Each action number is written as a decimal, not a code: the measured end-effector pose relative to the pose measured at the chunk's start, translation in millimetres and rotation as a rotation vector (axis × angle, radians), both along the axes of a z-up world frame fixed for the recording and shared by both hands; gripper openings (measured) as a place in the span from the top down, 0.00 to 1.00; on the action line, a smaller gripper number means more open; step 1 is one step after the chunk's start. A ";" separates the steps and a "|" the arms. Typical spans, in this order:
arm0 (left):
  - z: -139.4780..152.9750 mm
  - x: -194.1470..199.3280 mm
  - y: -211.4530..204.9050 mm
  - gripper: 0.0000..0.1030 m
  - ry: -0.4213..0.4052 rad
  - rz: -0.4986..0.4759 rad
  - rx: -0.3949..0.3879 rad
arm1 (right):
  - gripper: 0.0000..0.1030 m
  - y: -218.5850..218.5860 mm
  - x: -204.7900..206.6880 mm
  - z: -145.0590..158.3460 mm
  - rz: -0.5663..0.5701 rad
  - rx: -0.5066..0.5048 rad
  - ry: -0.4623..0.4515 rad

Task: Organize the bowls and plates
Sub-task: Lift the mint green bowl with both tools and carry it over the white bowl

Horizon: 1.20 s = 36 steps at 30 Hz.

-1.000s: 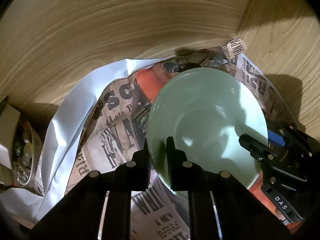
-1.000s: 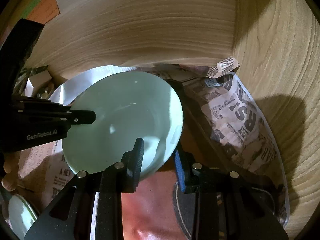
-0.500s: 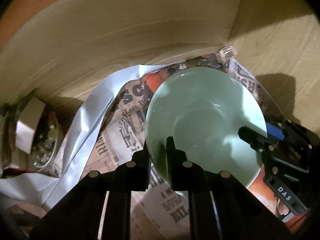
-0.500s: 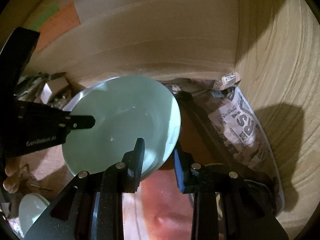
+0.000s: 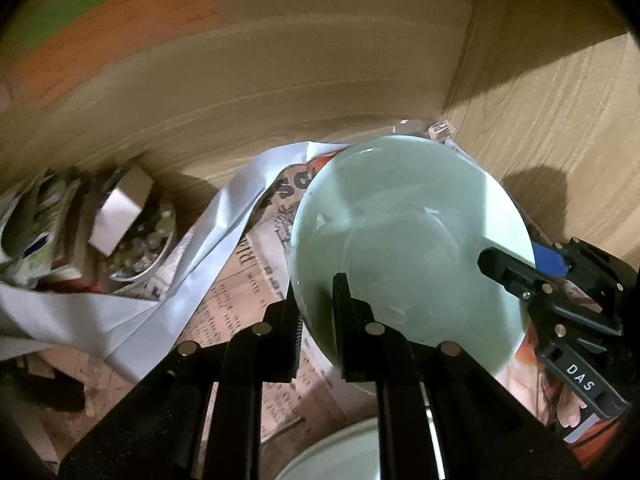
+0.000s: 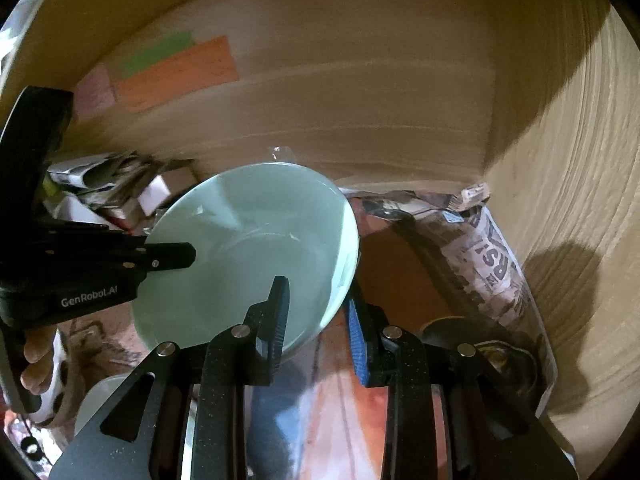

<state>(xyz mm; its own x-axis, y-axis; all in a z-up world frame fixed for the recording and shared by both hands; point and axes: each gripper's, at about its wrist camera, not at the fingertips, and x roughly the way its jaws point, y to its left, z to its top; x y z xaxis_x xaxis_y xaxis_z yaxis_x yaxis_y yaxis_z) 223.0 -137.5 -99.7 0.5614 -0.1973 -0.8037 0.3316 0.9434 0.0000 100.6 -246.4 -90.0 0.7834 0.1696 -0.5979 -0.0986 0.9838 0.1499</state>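
A pale green bowl (image 5: 412, 248) is held in the air above newspaper-lined shelf paper, near the wooden back corner. My left gripper (image 5: 316, 312) is shut on the bowl's left rim. My right gripper (image 6: 316, 300) is shut on its right rim, one finger inside and the blue-padded finger outside. The bowl also shows in the right wrist view (image 6: 256, 256). Each gripper appears in the other's view: the right gripper (image 5: 532, 272) and the left gripper (image 6: 172, 258). Another pale green dish (image 5: 340, 456) shows below, partly hidden by my fingers.
Newspaper sheets (image 5: 240, 280) and a white crumpled sheet (image 5: 208, 248) line the floor. A glass jar and small boxes (image 5: 128, 232) stand at the left. Wooden walls (image 6: 560, 200) close the back and right. Coloured paper notes (image 6: 176, 72) stick to the back wall.
Both grippers have lifted the bowl up and back from the newspaper. More of the back wall, the notes and the clutter at the left have come into view.
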 end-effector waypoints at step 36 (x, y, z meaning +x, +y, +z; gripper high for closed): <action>32.4 -164.2 146.3 0.87 -0.177 0.221 -0.063 | 0.75 127.8 -76.4 19.4 0.249 -0.001 -0.079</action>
<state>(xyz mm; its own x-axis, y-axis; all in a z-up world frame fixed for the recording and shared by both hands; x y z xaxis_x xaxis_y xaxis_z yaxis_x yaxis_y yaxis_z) 58.9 8.8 -67.3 0.7268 -0.1014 -0.6793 0.1183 0.9927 -0.0217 24.1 -118.6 -70.5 0.7620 0.3626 -0.5366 -0.3493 0.9278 0.1310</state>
